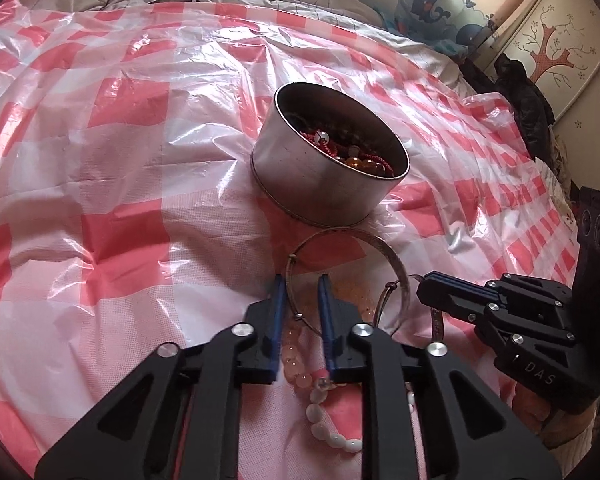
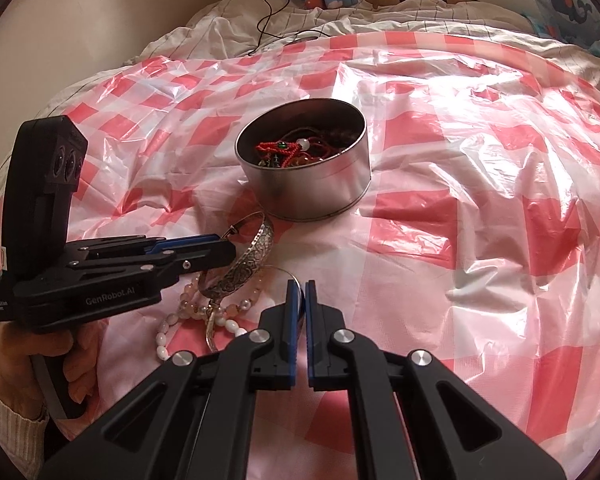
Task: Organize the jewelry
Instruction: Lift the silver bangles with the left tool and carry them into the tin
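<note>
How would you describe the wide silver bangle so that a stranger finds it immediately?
Start at the round metal tin on the red-and-white checked plastic sheet. Just in front lies a jewellery pile. The wide silver bangle alone has engraved patterns; its neighbours are bead strings and thin wire hoops.

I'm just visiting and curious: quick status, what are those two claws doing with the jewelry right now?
Left gripper open around the silver bangle, not pinching. Right gripper shut on a thin ring. Tin ahead, part full. Bead bracelets tangled beneath.
</note>
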A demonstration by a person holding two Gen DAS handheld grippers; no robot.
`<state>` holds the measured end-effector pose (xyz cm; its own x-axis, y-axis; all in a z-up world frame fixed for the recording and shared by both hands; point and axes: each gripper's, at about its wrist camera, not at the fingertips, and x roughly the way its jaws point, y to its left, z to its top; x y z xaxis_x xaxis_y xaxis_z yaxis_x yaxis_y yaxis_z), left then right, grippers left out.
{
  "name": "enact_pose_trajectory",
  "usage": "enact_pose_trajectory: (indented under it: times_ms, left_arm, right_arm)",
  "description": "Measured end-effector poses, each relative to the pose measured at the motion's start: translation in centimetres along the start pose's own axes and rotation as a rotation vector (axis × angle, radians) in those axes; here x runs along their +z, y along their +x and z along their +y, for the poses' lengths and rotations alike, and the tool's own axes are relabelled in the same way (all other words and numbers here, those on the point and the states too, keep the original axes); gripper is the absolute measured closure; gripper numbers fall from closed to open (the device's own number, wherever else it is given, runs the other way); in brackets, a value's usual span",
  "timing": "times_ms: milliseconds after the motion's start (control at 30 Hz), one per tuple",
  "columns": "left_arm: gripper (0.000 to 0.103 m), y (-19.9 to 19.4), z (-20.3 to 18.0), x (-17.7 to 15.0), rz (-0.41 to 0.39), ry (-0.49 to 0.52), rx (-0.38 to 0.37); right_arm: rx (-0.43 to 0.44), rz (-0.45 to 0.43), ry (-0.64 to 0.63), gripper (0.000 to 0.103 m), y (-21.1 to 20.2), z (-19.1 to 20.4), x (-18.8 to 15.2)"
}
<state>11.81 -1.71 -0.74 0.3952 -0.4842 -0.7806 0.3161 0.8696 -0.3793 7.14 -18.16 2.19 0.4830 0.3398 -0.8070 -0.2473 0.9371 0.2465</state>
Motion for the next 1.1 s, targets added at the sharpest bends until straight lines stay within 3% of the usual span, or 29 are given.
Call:
enact_pose_trajectory:
  times_ms: [200, 433, 567, 867, 1100]
  left_arm:
    - [0.101, -1.1, -0.2, 0.4, -0.042, -0.002, -0.06]
    - [0.1, -3.0, 2.9, 1.0, -0.092, -0.167, -0.225]
    - [0.1, -3.0, 3.4, 1.1, -0.097, -0.168, -0.16]
    - [0.1, -3.4, 2.3, 1.2, -0.113, -0.101, -0.139]
    - [0.1, -5.9, -0.6, 2.0, -0.163, 0.024, -0.111]
  right_arm:
    - [0.001, 0.0, -0.007, 0.098, -0.2, 0.0, 0.1]
    - [-0.022, -0.027, 0.024, 0.098, -1.1, -1.3, 0.4]
    - [-0.066, -0.027, 0.011, 0.098, -1.1, -1.3, 0.5]
    - [-0.042, -0.071, 0.054, 0.098, -2.2, -2.5, 0.9]
    - [-0.021, -0.149, 0.103, 0.098, -3.6, -3.4, 1.7]
